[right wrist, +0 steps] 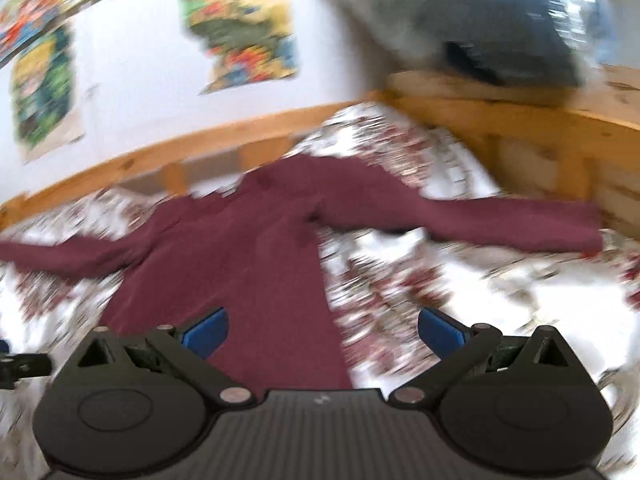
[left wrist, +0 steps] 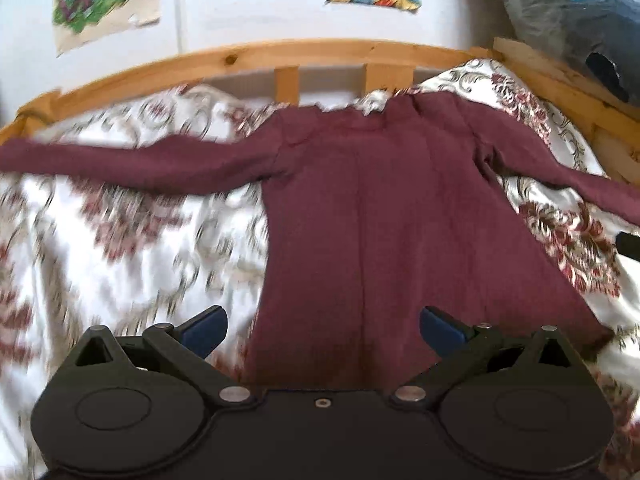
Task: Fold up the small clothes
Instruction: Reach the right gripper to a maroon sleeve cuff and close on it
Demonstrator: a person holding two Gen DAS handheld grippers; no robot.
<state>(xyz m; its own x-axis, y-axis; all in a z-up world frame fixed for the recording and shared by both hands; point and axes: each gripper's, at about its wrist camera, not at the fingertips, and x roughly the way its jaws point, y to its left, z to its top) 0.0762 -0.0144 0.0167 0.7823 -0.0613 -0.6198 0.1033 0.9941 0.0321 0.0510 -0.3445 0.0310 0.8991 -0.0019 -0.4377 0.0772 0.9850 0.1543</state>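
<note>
A maroon long-sleeved top (left wrist: 380, 208) lies flat on the flowered bedspread, collar toward the wall, both sleeves spread out sideways. My left gripper (left wrist: 323, 330) is open and empty, hovering over the top's hem, slightly left of its middle. My right gripper (right wrist: 323, 330) is open and empty above the hem's right corner; the top (right wrist: 248, 248) shows here too, with its right sleeve (right wrist: 500, 224) stretched to the right. The right wrist view is blurred.
The white bedspread (left wrist: 120, 248) with red flowers covers the bed. A wooden bed frame (left wrist: 280, 56) runs along the far side and right (right wrist: 540, 128). A wrapped dark bundle (left wrist: 580, 20) sits on the frame at right. Posters hang on the white wall.
</note>
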